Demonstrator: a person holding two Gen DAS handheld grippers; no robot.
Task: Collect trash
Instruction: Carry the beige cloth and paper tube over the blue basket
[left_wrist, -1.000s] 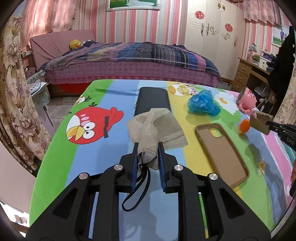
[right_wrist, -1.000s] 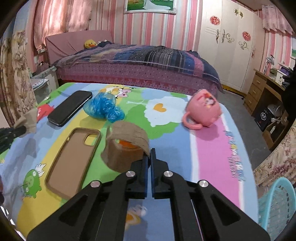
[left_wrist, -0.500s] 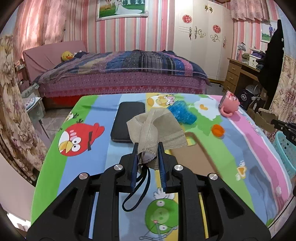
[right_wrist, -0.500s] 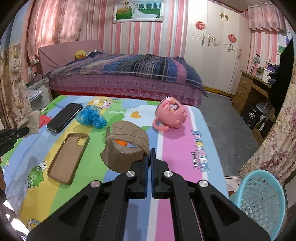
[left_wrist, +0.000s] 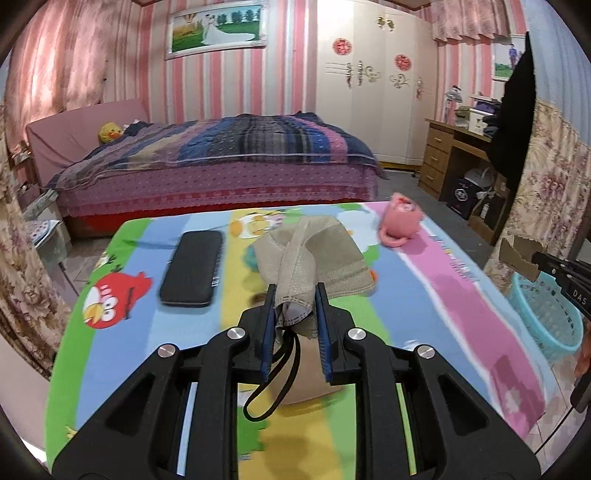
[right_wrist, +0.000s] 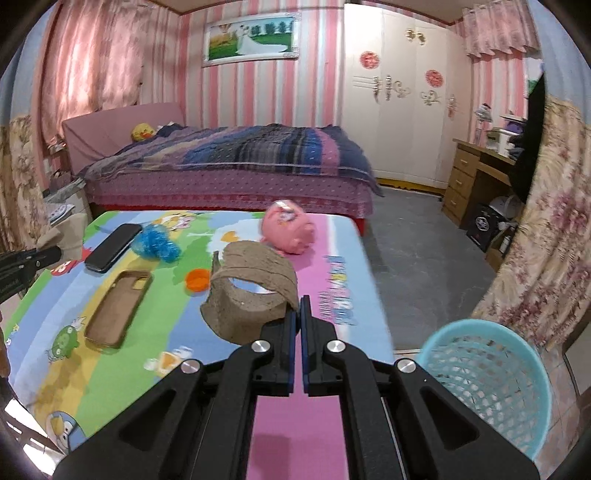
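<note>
2 pieces of trash are held above the cartoon-printed surface (right_wrist: 325, 236). At the centre of the left wrist view, a beige face mask (left_wrist: 310, 254) is clamped by the left tongs (left_wrist: 294, 299). At the centre of the right wrist view, a torn cardboard ring (right_wrist: 251, 291) is pinched in the clenched right tongs (right_wrist: 297, 314). At lower right, a turquoise basket (right_wrist: 487, 380) is seen on the floor.

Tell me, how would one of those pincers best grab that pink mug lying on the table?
Probably by the handle loop of the pink mug. The mug lies on its side, its round body likely too wide and slippery, while the handle sticks out toward the near side, so approach from there, from above.
</note>
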